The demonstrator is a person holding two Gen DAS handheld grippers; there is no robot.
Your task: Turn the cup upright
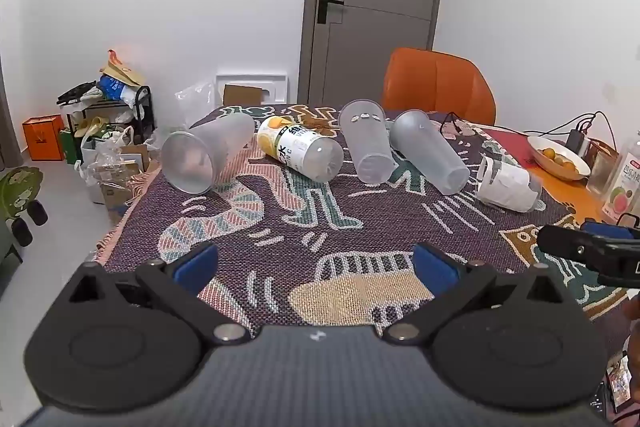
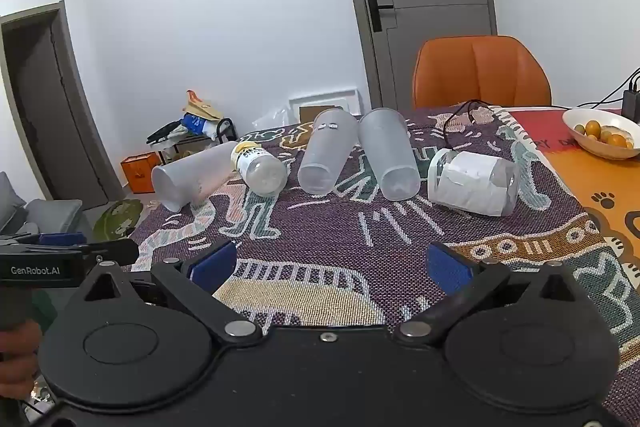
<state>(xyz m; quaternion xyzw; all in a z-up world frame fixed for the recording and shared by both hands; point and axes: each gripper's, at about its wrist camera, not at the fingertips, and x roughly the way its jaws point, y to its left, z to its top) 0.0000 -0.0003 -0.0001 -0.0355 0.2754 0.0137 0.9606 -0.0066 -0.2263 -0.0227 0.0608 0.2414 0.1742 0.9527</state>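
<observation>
Item: five cups, all lying on their sides in a loose row across the far half of the surface, which was covered by a purple woven cloth with cartoon figures.

- Frosted translucent plastic tumbler, leftmost, near the cloth's left edge, mouth turned toward the cameras.
- Clear plastic cup with a yellow-and-white printed label, just right of it, base toward the cameras.
- Frosted tall tumbler with small printed marks near its rim, centre, base toward the cameras.
- Plain frosted tall tumbler, just beside the previous one, same lie.
- Clear cup wrapped in a white paper label, rightmost.

Tools: left gripper and right gripper, both over the near part of the cloth, well short of the row. Jaws of each stood spread wide, nothing between them.

Bystanders: white bowl of small orange fruit at the right; orange chair behind the surface.

Step judged in hand: the start, approach before any grasp; no cup stood upright yet.

Next move judged to call for: choosing one cup, carrying open jaws forward to straddle its wall across the width, closing gently since thin plastic would likely flex, then lifting and turning it mouth-up. Round bodies might roll if nudged.
</observation>
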